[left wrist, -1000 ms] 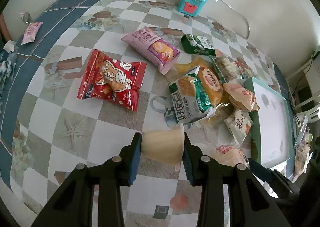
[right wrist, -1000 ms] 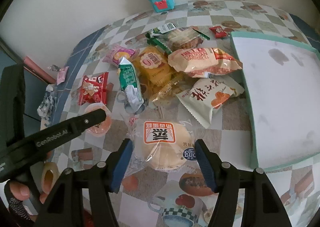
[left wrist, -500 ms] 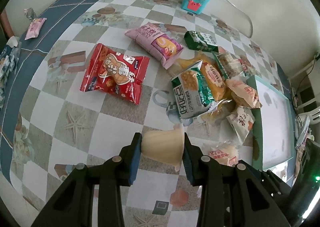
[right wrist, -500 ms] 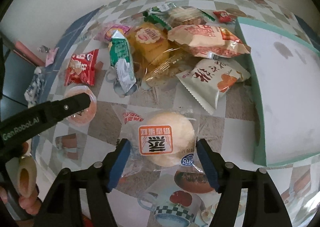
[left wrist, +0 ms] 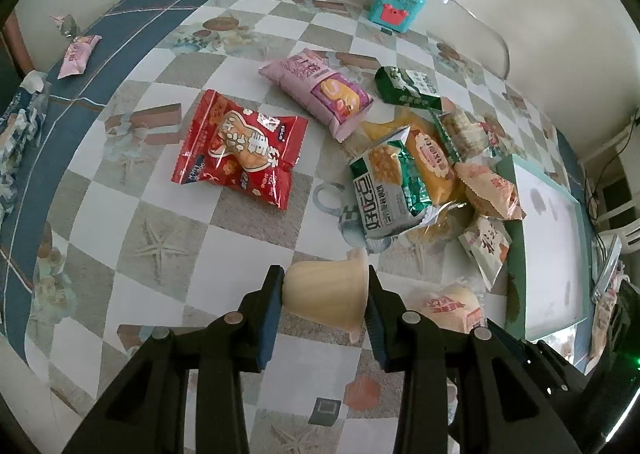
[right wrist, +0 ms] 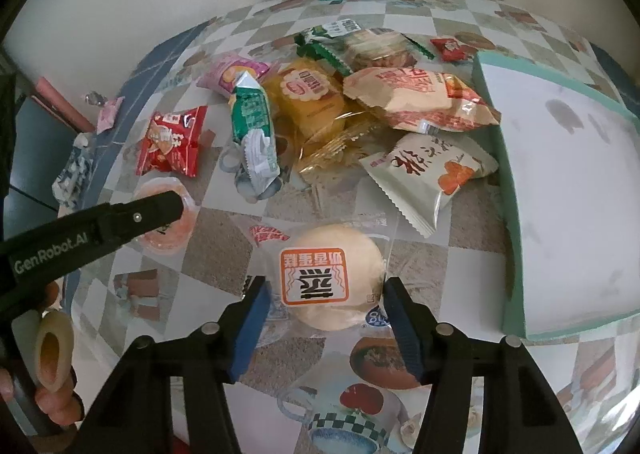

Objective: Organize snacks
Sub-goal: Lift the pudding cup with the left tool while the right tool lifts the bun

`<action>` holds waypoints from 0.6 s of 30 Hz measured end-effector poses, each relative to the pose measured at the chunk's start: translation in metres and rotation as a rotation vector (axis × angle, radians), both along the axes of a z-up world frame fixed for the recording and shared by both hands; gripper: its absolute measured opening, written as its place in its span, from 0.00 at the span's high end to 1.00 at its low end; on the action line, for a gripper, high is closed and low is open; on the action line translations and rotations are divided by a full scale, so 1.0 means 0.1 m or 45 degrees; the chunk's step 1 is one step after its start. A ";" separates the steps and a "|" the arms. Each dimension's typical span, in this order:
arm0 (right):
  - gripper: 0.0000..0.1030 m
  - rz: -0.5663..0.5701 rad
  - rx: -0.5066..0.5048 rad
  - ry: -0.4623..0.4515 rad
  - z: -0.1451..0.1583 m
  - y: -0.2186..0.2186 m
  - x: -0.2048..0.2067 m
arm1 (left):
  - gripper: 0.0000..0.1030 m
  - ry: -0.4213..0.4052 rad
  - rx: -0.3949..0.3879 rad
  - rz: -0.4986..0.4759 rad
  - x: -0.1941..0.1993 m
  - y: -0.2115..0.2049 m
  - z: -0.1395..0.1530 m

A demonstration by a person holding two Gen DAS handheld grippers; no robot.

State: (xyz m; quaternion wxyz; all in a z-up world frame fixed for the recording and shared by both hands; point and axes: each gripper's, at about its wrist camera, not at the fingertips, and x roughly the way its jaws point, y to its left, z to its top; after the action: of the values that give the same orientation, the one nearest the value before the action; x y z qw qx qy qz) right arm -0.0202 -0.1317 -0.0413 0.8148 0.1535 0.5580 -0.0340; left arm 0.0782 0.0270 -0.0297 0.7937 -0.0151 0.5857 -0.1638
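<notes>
Checkered cloth with cups and starfish printed on it covers the worktop (left wrist: 168, 254), which runs back to a pale wall where a teal box (left wrist: 394, 6) stands.

From the left wrist, the left gripper (left wrist: 325, 294) has its jaws pinching a cream jelly cup (left wrist: 326, 292), turned on its side with its rim against the right-hand pad. Ahead of the jaws and to their left lies a red snack bag (left wrist: 240, 154). Farther ahead sits a pink packet (left wrist: 320, 92). Ahead and to the right is the heap of snacks, with a green and white packet (left wrist: 384, 190) nearest the jaws and an orange biscuit pack (left wrist: 430, 164) behind it. Well to the right of the jaws lies a white tray with a green rim (left wrist: 512, 254). Just right of the jaws a wrapped bun shows.

From the right wrist, the right gripper (right wrist: 326, 300) has its jaws closing with the wrapped round bun (right wrist: 328, 276) between them; the blue pads touch the clear wrapper's edges, not yet squeezing the bun. Ahead of the jaws is a white packet with an orange print (right wrist: 430, 170), and beyond it a large beige bag (right wrist: 416, 98). Right of the jaws lies the tray (right wrist: 508, 274). Left of the jaws the other gripper's black finger crosses over an orange-tinted jelly cup (right wrist: 168, 230), and a person's fingers (right wrist: 60, 406) show at the lower left edge.
</notes>
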 end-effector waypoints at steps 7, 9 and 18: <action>0.44 -0.052 0.065 -0.086 0.20 -0.21 -0.11 | 0.62 -0.036 0.012 -0.023 0.00 -0.13 0.16; 0.45 -0.062 0.073 -0.103 0.24 -0.27 -0.13 | 0.62 -0.049 0.017 -0.044 0.01 -0.22 0.21; 0.47 -0.101 0.129 -0.123 0.25 -0.52 -0.22 | 0.62 -0.061 0.025 -0.096 0.00 -0.55 0.31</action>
State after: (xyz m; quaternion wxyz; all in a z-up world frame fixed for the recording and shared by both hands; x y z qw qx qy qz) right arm -0.0422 -0.1841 -0.0166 0.8299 0.2179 0.5126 -0.0308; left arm 0.0784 -0.0285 0.0013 0.8009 0.0186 0.5682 -0.1882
